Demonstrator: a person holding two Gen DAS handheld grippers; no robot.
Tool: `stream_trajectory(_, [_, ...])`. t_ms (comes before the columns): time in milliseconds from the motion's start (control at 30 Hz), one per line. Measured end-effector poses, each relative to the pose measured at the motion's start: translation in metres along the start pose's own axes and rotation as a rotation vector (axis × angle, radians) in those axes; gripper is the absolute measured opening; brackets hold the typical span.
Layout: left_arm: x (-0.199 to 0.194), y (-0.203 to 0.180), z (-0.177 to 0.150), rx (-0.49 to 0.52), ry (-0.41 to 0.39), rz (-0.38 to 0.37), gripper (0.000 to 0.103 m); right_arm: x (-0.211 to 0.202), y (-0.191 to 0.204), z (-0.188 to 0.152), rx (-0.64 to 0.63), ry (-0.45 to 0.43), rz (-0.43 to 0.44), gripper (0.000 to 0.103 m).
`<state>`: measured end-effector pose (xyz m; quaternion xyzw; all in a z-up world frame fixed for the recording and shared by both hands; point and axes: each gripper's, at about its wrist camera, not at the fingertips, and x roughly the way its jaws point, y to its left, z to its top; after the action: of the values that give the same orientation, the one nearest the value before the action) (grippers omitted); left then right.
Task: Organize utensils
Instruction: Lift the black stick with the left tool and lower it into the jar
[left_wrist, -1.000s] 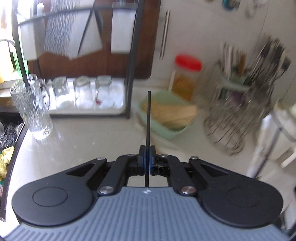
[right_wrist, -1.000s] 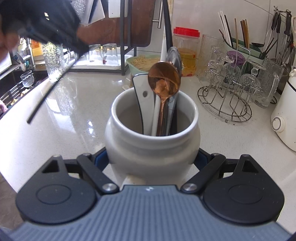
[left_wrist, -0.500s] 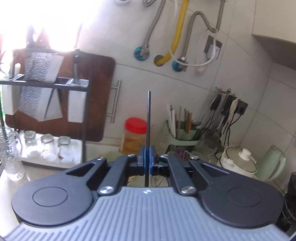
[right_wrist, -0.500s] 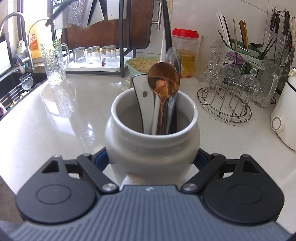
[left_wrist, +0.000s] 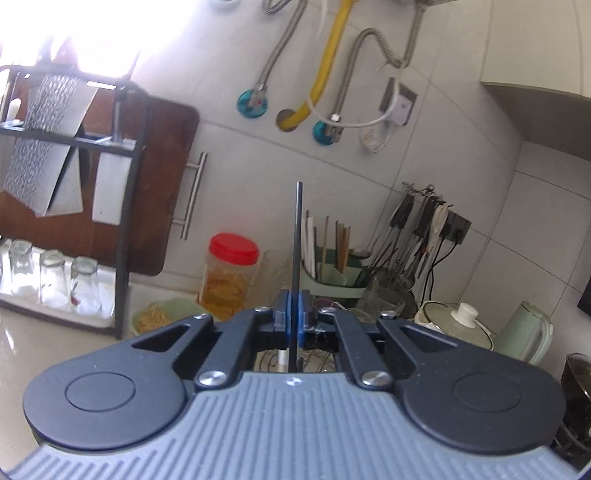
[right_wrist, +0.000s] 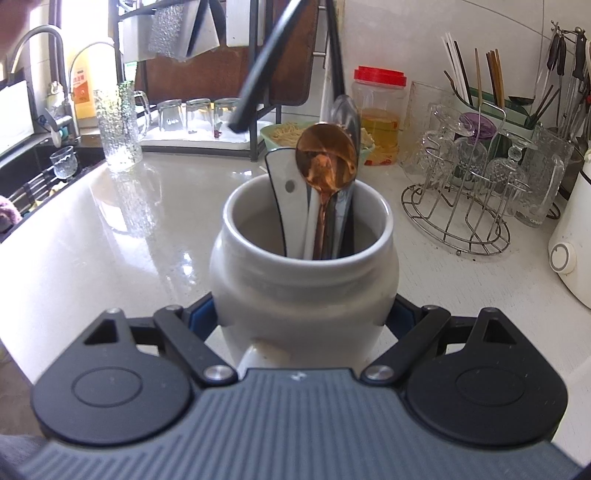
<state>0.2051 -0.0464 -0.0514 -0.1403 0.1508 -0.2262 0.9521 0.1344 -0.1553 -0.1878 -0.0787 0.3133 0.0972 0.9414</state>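
My left gripper (left_wrist: 293, 314) is shut on a thin black chopstick-like stick (left_wrist: 296, 236) that points straight out from between the blue pads, raised toward the tiled wall. In the right wrist view this black stick (right_wrist: 264, 70) slants down from the top edge, its tip hanging above and behind-left of the white ceramic jar (right_wrist: 303, 280). My right gripper (right_wrist: 303, 314) is shut on that jar's belly, and the jar stands on the counter. Upright in the jar are a copper spoon (right_wrist: 327, 158), a white ceramic spoon (right_wrist: 286, 184) and a silver spoon (right_wrist: 345, 110).
A black dish rack (right_wrist: 255, 110) with upturned glasses and a textured glass mug (right_wrist: 120, 125) stand at the back left, beside the sink (right_wrist: 33, 177). A red-lidded jar (right_wrist: 380, 110), a green noodle bowl (right_wrist: 280, 133), a wire glass stand (right_wrist: 458, 206), a chopstick holder (left_wrist: 332, 273) and a white appliance (right_wrist: 572, 251) fill the right.
My left gripper rose and tipped upward with the black stick, its view swinging from the counter to the wall. The stick now hangs over the jar in the right wrist view. The right gripper kept still.
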Motion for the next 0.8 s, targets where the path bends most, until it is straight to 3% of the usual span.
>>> stream_trajectory(333, [0.0, -0.011, -0.029, 0.087, -0.052, 0.013, 0.004, -0.001, -0.005, -0.003, -0.03, -0.027, 0.045, 0.092])
stream_trajectory(800, [-0.023, -0.015, -0.035, 0.094, -0.091, 0.054, 0.004, 0.003, -0.009, -0.004, -0.04, -0.051, 0.078, 0.091])
